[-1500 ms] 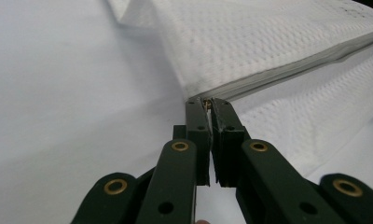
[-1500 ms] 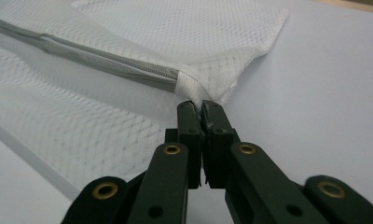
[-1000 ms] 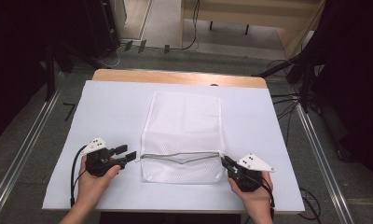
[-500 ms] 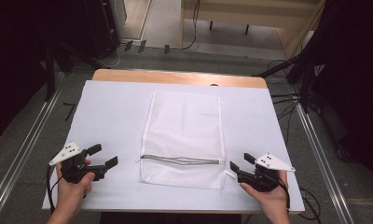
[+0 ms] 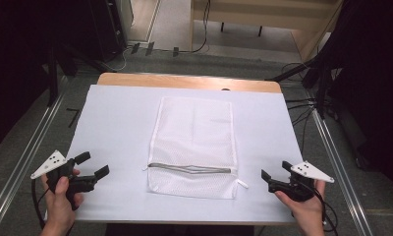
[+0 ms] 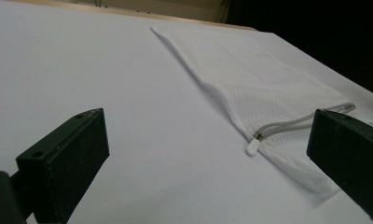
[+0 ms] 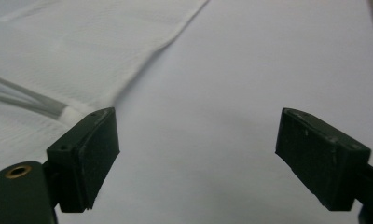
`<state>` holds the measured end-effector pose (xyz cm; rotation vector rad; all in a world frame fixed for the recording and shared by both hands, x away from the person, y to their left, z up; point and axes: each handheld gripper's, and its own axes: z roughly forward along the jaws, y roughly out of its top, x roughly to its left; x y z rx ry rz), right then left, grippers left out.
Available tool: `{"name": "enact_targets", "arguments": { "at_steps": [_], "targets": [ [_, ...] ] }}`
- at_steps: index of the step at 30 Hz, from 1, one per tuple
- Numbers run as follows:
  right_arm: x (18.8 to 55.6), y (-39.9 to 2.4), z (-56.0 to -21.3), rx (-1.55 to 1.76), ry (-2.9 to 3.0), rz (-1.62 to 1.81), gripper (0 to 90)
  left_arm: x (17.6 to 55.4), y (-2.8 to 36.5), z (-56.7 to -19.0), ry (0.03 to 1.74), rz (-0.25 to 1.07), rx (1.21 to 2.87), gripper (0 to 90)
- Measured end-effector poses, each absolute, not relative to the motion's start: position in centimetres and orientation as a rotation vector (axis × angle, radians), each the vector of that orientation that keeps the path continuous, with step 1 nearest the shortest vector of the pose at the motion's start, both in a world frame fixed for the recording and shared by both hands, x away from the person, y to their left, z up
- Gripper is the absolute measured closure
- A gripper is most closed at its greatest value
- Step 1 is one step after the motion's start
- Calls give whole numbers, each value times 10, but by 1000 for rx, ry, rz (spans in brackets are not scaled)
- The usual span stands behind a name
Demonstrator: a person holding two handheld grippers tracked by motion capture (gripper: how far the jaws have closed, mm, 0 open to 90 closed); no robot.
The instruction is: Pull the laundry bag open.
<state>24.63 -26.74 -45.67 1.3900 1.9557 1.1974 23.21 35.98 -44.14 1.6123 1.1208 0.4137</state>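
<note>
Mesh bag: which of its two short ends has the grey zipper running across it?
The near end of the mesh bag, closest to both grippers. The zipper crosses it side to side; the far end is plain white mesh.

Bright overhead light, dark surroundings, slightly soft focus.

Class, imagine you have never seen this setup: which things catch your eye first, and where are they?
A white mesh laundry bag lies flat in the middle of the white table cover, its grey zipper running across near the person's edge. On either side, clear of the bag, the left gripper and the right gripper are held with jaws wide open and nothing between them.
</note>
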Motion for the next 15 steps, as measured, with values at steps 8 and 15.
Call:
{"name": "enact_targets", "arguments": {
  "at_steps": [8,15],
  "targets": [
    [244,-297,-461,1478,1847,1179,134,232,378,-443,1146,439,1582,0],
    [243,-299,-464,1490,1839,1162,134,234,375,-446,1147,448,1607,0]
  ]
}}
